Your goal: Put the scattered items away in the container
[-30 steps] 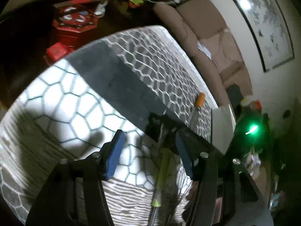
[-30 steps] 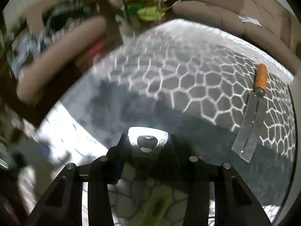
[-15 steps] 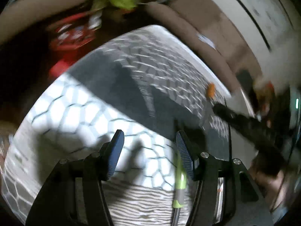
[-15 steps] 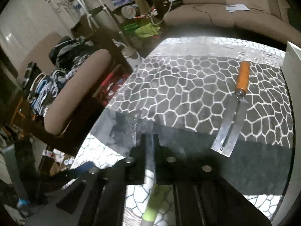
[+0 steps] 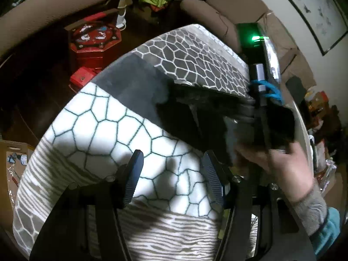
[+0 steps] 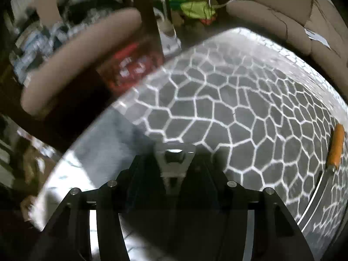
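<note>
My left gripper [image 5: 171,154] hovers open over the white honeycomb part of the cloth [image 5: 97,130], with nothing between its blue pads [image 5: 132,174]. A hand [image 5: 282,167] holds the right gripper's black body [image 5: 271,126] just right of it. My right gripper [image 6: 174,154] points down at the dark band [image 6: 113,134]. Its jaws are opening, and a silvery tool head with a dark knob [image 6: 174,158] sits between them. I cannot see the pads pressing on it. A scraper with an orange handle [image 6: 336,145] lies at the far right.
A red octagonal box [image 5: 95,37] and a small red box [image 5: 82,78] sit on the dark floor beyond the cloth's far edge. A brown sofa [image 5: 217,13] runs behind. A padded chair [image 6: 76,61] stands at the left. A cardboard box [image 5: 13,163] is low on the left.
The right gripper drew back with its jaws nearly shut, then returned over the dark band with them wider. It and its hand now fill the right of the left view, hiding the scraper.
</note>
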### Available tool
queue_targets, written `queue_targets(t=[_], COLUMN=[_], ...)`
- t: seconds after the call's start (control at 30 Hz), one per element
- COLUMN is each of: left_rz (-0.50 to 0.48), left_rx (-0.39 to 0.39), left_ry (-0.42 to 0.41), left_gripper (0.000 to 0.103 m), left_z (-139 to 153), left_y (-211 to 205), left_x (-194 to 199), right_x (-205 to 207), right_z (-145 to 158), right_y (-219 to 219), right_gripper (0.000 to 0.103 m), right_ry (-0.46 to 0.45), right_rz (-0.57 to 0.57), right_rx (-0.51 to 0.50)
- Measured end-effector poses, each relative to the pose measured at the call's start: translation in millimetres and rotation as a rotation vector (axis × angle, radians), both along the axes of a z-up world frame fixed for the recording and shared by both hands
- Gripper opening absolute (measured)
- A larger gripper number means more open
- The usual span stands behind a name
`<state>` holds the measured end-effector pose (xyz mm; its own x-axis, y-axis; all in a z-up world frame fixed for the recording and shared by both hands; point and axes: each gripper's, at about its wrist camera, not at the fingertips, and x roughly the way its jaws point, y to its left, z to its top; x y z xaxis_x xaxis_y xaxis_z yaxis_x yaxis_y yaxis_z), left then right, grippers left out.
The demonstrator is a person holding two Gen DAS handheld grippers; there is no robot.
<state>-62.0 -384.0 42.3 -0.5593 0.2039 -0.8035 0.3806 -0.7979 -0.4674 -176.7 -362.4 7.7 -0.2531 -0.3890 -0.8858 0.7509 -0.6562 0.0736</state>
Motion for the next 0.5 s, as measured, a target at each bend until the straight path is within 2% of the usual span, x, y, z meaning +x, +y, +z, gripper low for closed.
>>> queue_targets(t=[0.07,0.1,0.13,0.3,0.33,0.37,0.4,0.5], left_rz=[-0.001,0.001,0.003,-0.025,-0.028,-0.032,-0.033,-0.022], left_rx=[0.006,0.008,0.014,0.029,0.025,0.020,0.019,0.029], left_ry=[0.007,0.008,0.007,-0.002,-0.003,-0.005,-0.007,-0.003], left_gripper=[0.055,0.055,0.055,0.056,0.056,0.056,0.056,0.056], left_z=[1,1,0,-3,-3,-4,-4,-3], left_y=[-1,-1,-1,3,4,5,5,3], left_x=[-1,-1,-1,-2,-2,-2,-2,0], right_x=[5,10,13,9,8,8,9,10], right_z=[0,0,0,8,9,10,11,7], right_y=[-2,-3,-2,21,29,36,41,53], right_gripper=[0.055,0.050,0.041,0.031,0.008,0.001,0.005,0.005], right_ry=[0.031,0.074,0.085,-0.009,-0.048,-0.088,-0.099,-0.135], right_rz=[0.037,0.062,0.084,0.036,0.026,0.009,-0.003,-0.013], right_rx=[-0.002,0.020,0.019,-0.058,-0.095,-0.121,-0.128,-0.092])
